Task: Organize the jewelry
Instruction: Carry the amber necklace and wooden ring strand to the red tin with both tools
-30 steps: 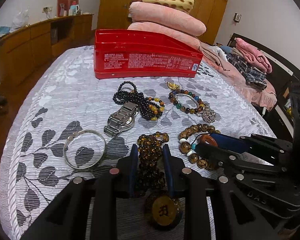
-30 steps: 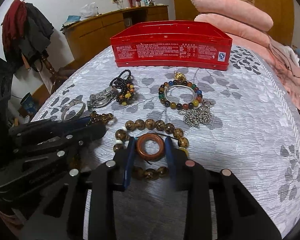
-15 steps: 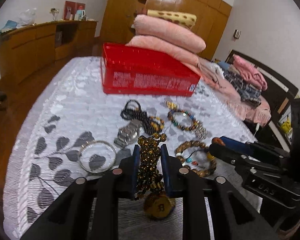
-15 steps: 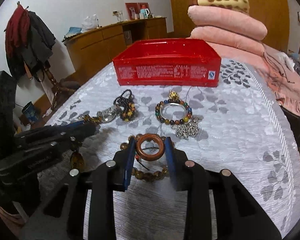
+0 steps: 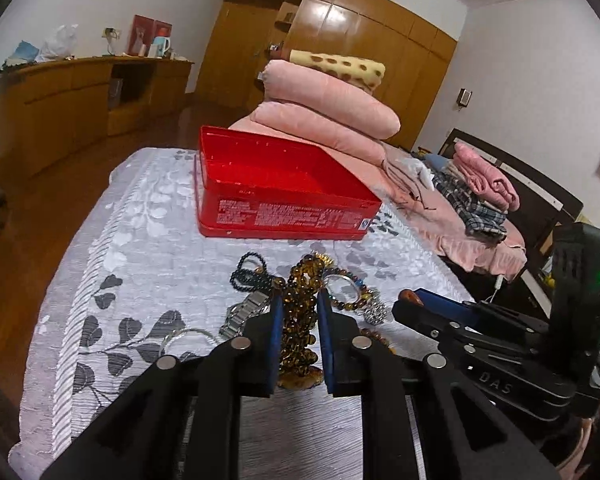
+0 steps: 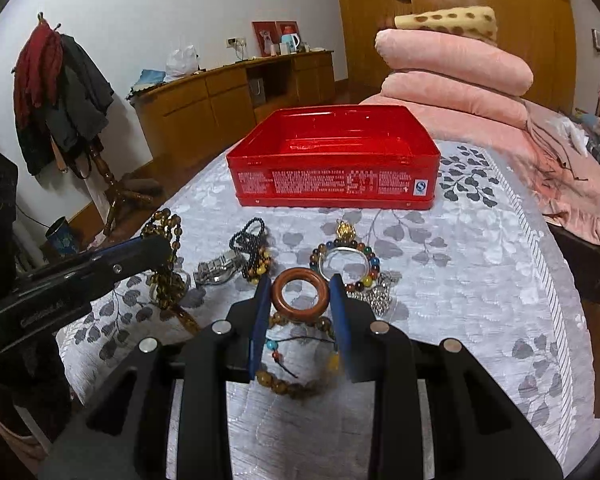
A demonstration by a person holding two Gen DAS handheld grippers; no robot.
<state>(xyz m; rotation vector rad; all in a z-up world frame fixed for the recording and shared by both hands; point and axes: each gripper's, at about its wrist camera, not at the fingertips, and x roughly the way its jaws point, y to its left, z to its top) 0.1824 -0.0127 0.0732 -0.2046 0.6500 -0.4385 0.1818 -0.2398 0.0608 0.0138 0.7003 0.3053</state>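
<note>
My left gripper (image 5: 299,300) is shut on an amber bead necklace (image 5: 300,320) whose round pendant (image 5: 300,378) hangs below; it is lifted above the bed. My right gripper (image 6: 299,284) is shut on a brown wooden ring (image 6: 299,296) tied to a brown bead bracelet (image 6: 292,384) that dangles under it. The open red tin box (image 6: 332,180) sits farther back on the bed, also in the left wrist view (image 5: 288,204). The left gripper with the necklace shows at the left of the right wrist view (image 6: 156,248).
On the grey leaf-patterned bedspread (image 6: 480,264) lie a black bead string (image 6: 250,236), a metal watch (image 6: 220,268), a multicolour bead bracelet (image 6: 346,260), a silver chain (image 6: 380,300) and a silver bangle (image 5: 184,336). Pink pillows (image 6: 452,80) are stacked behind the box.
Both grippers have risen from the bedspread, each carrying its piece: the amber necklace in the left, the ring and bracelet in the right. The red box now shows its inside.
</note>
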